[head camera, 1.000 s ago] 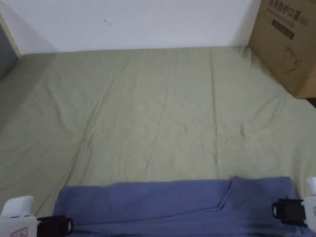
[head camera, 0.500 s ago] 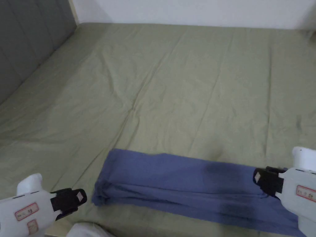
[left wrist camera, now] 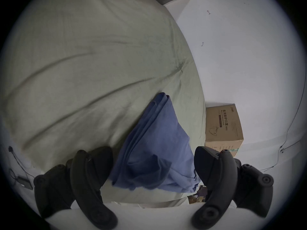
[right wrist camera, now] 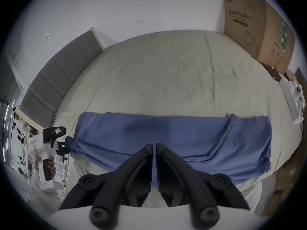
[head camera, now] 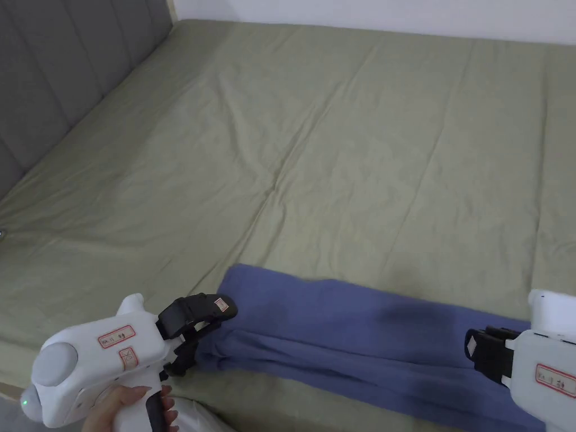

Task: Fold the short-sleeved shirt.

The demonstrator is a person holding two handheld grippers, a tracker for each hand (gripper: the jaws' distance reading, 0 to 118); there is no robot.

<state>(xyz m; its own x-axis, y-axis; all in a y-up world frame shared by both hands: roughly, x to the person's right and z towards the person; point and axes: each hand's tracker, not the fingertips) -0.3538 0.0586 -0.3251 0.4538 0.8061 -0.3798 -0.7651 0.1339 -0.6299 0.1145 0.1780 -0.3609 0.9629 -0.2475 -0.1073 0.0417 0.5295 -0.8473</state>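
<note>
A blue short-sleeved shirt [head camera: 360, 337] lies folded into a long strip along the near edge of the bed. My left gripper [head camera: 211, 332] stands open at the strip's left end. In the left gripper view the bunched end of the shirt [left wrist camera: 154, 142] sits between the wide-apart jaws of the left gripper [left wrist camera: 151, 152], which do not press on it. My right gripper [head camera: 472, 346] is over the strip's right part. The right gripper view shows the right gripper [right wrist camera: 154, 144] shut above the shirt [right wrist camera: 166, 130], with no cloth between its tips, and the left gripper [right wrist camera: 57, 141] farther off.
An olive-green sheet [head camera: 337, 140] covers the wide bed beyond the shirt. A grey padded headboard [head camera: 56, 84] rises on the left. A large cardboard box [right wrist camera: 257, 31] stands at the bed's far right corner against the white wall. A hand [head camera: 121, 408] holds the left gripper.
The head camera has swung left and down. My left gripper has come in from the left to the shirt's left end, its jaws now apart around it. The right gripper stays over the shirt.
</note>
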